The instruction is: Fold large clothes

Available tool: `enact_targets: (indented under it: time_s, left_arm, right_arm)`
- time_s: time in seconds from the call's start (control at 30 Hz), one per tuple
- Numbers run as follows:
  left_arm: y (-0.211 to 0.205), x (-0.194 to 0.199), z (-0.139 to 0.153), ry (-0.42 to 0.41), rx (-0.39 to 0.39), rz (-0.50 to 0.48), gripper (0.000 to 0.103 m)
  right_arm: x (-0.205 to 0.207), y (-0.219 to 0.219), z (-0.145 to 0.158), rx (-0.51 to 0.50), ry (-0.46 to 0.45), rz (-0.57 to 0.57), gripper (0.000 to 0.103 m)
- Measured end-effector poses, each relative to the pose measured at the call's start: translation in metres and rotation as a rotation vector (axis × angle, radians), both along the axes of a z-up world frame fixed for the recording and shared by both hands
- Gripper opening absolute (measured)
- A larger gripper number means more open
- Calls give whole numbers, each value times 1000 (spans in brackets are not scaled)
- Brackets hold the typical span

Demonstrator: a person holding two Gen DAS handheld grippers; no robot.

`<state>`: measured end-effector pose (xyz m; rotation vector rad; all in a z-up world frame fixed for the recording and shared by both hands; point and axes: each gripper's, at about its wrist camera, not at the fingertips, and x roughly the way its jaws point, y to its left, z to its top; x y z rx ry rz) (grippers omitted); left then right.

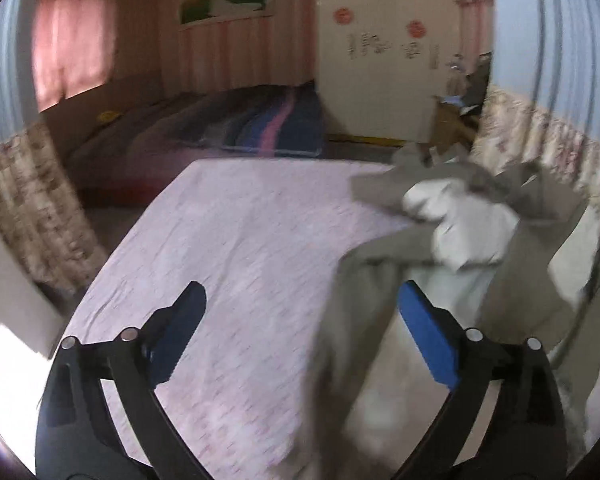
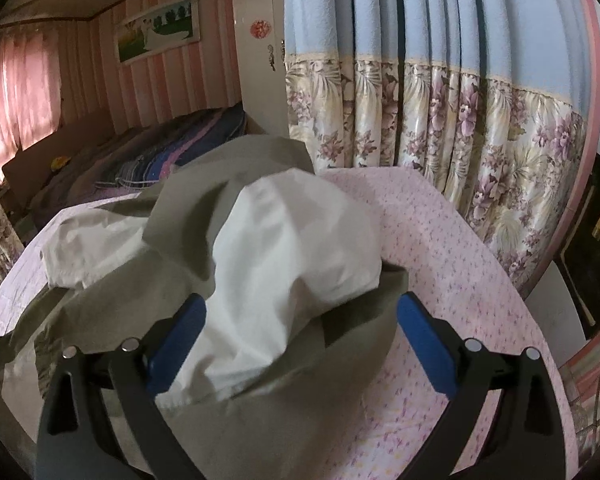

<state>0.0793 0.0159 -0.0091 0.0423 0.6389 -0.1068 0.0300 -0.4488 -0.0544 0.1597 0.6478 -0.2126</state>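
Observation:
An olive-grey garment with a white lining [image 1: 472, 224] lies crumpled on the right part of a table under a pink flowered cloth [image 1: 228, 240]. My left gripper [image 1: 304, 316] stands wide open above the table. A blurred olive strip of the garment [image 1: 352, 320] runs between its fingers, close to the right finger [image 1: 424, 320]. In the right wrist view the garment [image 2: 292, 240] is heaped in front of me, white lining up. My right gripper [image 2: 304, 324] is wide open around the heap, and its right finger [image 2: 424, 332] is clear of the cloth.
A bed with a striped blanket [image 1: 260, 124] stands beyond the table's far edge. Blue and flowered curtains [image 2: 460, 120] hang close behind the table on the right. A white wardrobe [image 1: 380, 60] and a dark cabinet [image 2: 592, 240] stand further off.

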Motion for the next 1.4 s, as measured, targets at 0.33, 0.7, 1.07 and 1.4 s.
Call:
enact_targets:
  time_s: [0.33,0.7,1.07,1.4]
  left_arm:
    - [-122,81,-14,79,-15,-219,100]
    - [-165,157,-77,260,-45,-242,34]
    - [-93,196,-37,73,-1,1,5]
    - [12,229,-50,89,57,131,25]
  right_arm:
    - [29,-19,1,-7,24,-15,99]
    - [56,-29,-20,20,79,-16,99]
    - [116,-8,-27,28,130,32,99]
    - [194,18,-43,122,136,111,96]
